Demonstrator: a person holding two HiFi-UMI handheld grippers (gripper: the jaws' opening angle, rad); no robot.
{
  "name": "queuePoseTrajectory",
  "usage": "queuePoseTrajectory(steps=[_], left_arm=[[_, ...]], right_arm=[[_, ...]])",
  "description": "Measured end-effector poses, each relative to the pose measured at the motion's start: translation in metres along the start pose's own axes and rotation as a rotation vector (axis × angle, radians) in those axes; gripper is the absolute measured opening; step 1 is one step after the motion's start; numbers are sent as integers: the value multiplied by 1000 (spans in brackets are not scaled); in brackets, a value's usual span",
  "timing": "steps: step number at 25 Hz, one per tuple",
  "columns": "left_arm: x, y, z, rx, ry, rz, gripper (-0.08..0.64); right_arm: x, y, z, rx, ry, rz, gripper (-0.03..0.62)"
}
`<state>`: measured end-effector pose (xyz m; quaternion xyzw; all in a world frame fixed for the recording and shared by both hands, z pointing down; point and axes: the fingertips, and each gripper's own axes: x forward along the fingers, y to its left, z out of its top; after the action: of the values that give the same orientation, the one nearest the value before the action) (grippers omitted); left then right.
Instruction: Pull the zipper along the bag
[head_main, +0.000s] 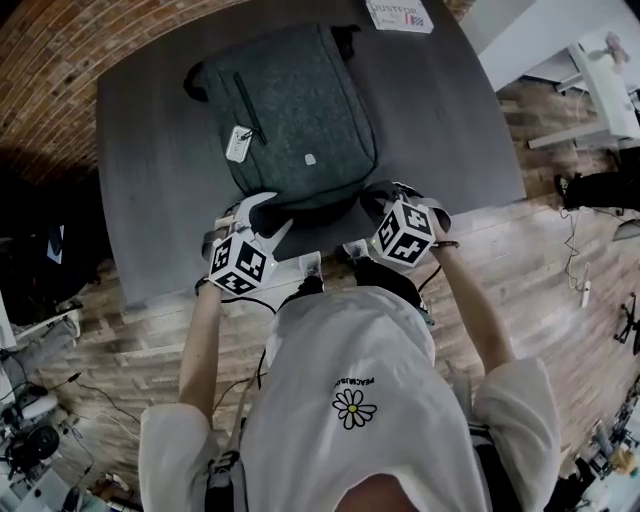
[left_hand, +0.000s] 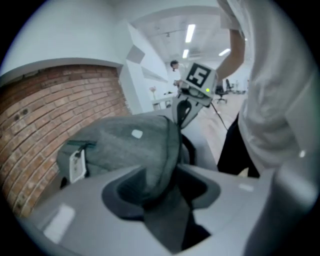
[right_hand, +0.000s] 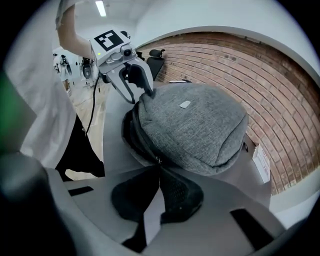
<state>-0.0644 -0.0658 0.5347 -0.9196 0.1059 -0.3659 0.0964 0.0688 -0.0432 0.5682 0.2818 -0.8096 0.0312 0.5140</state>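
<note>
**Brick wall (head_main: 60, 60) behind: one grip on, one loose**

Grey felt backpack (head_main: 300, 110) lies on dark grey worktop (head_main: 150, 170). Left gripper (left_hand: 159, 167) jaws stand half apart round its near-left corner, not pressing. Right gripper (right_hand: 159, 172) jaws pinch the small metal zipper pull (right_hand: 158, 160) at its near-right corner.

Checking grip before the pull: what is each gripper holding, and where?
The right gripper pinches the zipper pull; the left gripper, jaws open, straddles the bag edge, gripping nothing.
</note>
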Motion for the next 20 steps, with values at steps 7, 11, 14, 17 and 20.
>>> queuePoseTrajectory(steps=[7, 11, 14, 17, 20], left_arm=[[-30, 3, -40, -164, 95, 89, 199], [-13, -7, -64, -265, 173, 37, 196], [14, -12, -40, -277, 116, 5, 189], [37, -14, -18, -284, 94, -38, 185], [54, -16, -5, -292, 80, -67, 173]], right_arm=[[-2, -11, -8, -20, 20, -29, 5], [-8, -31, -25, 7, 43, -73, 5], [-10, -48, -38, 28, 63, -110, 5], [-14, -65, -50, 60, 87, -148, 5], [-20, -73, -59, 57, 113, -162, 5]])
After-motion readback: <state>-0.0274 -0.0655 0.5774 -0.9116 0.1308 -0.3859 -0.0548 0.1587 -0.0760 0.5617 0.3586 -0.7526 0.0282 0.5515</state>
